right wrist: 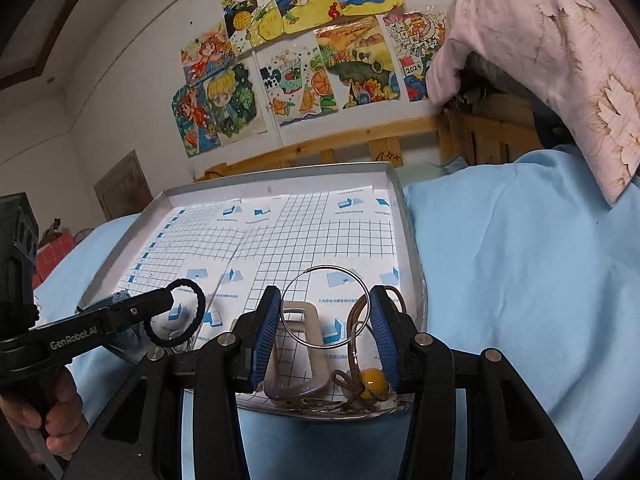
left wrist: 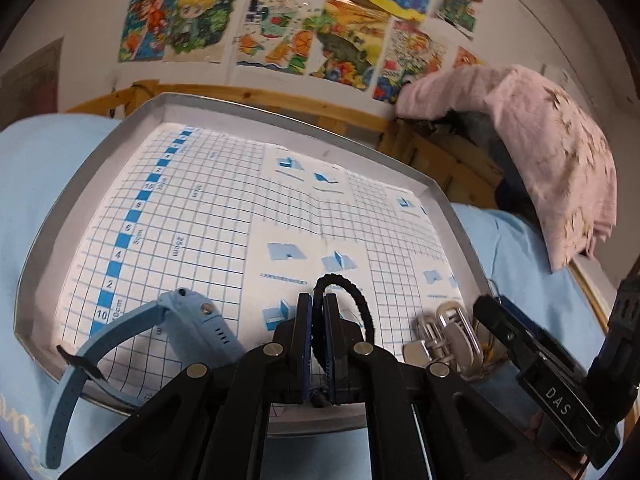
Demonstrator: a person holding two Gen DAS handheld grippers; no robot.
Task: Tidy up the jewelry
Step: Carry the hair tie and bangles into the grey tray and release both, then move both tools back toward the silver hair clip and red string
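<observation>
Your left gripper (left wrist: 318,312) is clamped tight on the black band (left wrist: 352,300), which hangs off its tips above the tray (left wrist: 452,216), near edge. Pinch looks thin: the band is soft, so a quick swing could let it slip or flop onto the blue watch (left wrist: 192,320) at near left.

Your right gripper (right wrist: 325,316) is wide, with the hoop (right wrist: 326,306) spanning its pads (right wrist: 266,332); grip or mere rest, can't tell. Thin wire, so squeezing could pop it out sideways.

Below sit the buckle (right wrist: 296,360) and bead cord (right wrist: 372,380), near right. Lowering there could snag the cord. Both grippers are close together; they may bump.
</observation>
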